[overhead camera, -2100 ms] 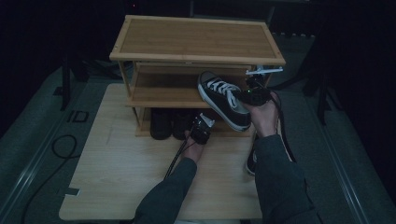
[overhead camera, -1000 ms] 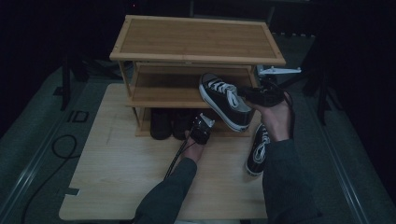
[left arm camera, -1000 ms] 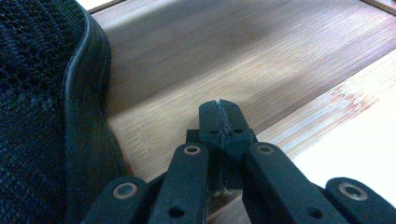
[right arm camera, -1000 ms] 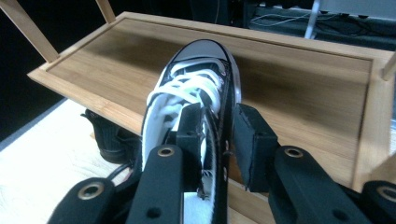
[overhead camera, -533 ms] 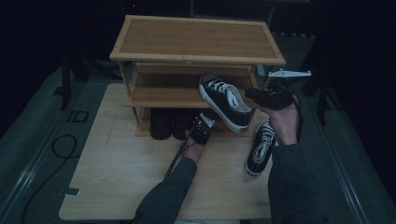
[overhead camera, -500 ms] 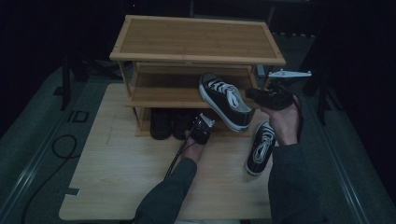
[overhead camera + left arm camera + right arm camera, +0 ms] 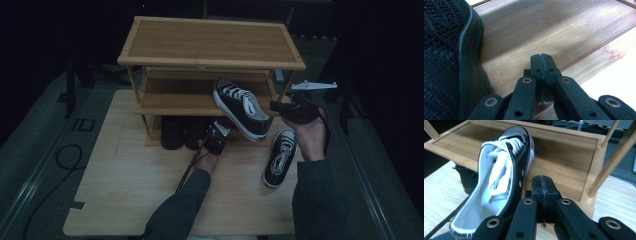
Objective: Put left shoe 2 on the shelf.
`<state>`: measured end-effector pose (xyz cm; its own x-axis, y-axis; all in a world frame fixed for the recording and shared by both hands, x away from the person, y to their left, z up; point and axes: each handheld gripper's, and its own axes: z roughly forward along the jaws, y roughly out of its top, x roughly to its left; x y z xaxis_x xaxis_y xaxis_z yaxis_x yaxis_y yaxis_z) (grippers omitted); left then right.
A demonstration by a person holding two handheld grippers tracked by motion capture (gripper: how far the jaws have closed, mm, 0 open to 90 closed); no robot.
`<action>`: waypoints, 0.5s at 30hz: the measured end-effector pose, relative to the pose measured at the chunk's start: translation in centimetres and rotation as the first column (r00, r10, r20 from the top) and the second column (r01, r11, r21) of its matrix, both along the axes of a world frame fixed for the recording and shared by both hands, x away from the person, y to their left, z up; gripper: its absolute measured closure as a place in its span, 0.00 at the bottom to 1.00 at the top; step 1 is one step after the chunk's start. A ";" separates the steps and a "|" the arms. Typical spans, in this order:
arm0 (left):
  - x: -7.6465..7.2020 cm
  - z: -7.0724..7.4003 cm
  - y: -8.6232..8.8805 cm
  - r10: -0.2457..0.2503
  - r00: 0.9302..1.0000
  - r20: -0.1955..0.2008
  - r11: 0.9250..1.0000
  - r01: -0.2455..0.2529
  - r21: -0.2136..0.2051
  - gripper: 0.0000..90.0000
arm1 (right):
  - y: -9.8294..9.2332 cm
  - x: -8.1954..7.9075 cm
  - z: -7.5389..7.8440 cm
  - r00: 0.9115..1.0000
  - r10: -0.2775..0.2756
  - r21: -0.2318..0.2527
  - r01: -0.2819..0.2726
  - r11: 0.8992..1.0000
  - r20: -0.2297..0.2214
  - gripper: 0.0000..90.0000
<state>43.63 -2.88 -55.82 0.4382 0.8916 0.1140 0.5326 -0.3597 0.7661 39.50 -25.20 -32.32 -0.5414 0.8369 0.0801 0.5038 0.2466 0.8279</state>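
Observation:
A black sneaker with white laces lies tilted on the middle shelf of a bamboo shoe rack, its heel end jutting out over the shelf's front edge. My right gripper sits just right of that heel. Its jaws have just been closing and are shut with nothing between them. In the right gripper view the sneaker stands left of the right gripper. My left gripper rests shut at the bottom shelf. The left gripper has a black mesh shoe beside it.
The matching sneaker lies on the wooden table at the right, under my right wrist. Dark shoes stand on the rack's bottom level. A rack post rises right of the right gripper. A cable loops on the floor at left.
My right hand has drawn back to the right, off the tilted sneaker, which stays on the middle shelf. The sneaker on the table has come into view. The left hand has not moved.

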 end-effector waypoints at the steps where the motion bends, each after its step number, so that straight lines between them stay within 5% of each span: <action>1: 0.0 0.0 0.0 0.000 1.000 0.001 1.000 0.000 0.001 0.99 | -0.1 -0.2 -0.2 1.000 0.001 -0.002 -0.001 1.000 -0.002 1.00; 15: 0.0 0.0 0.0 0.000 1.000 0.000 1.000 0.000 0.000 0.99 | -0.9 -2.9 -2.1 0.999 0.033 -0.058 -0.035 0.998 -0.026 1.00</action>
<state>43.63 -2.88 -55.82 0.4382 0.8916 0.1141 0.5324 -0.3597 0.7663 36.65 -26.08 -34.43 -0.5681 0.8217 0.0453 0.5147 0.3118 0.7987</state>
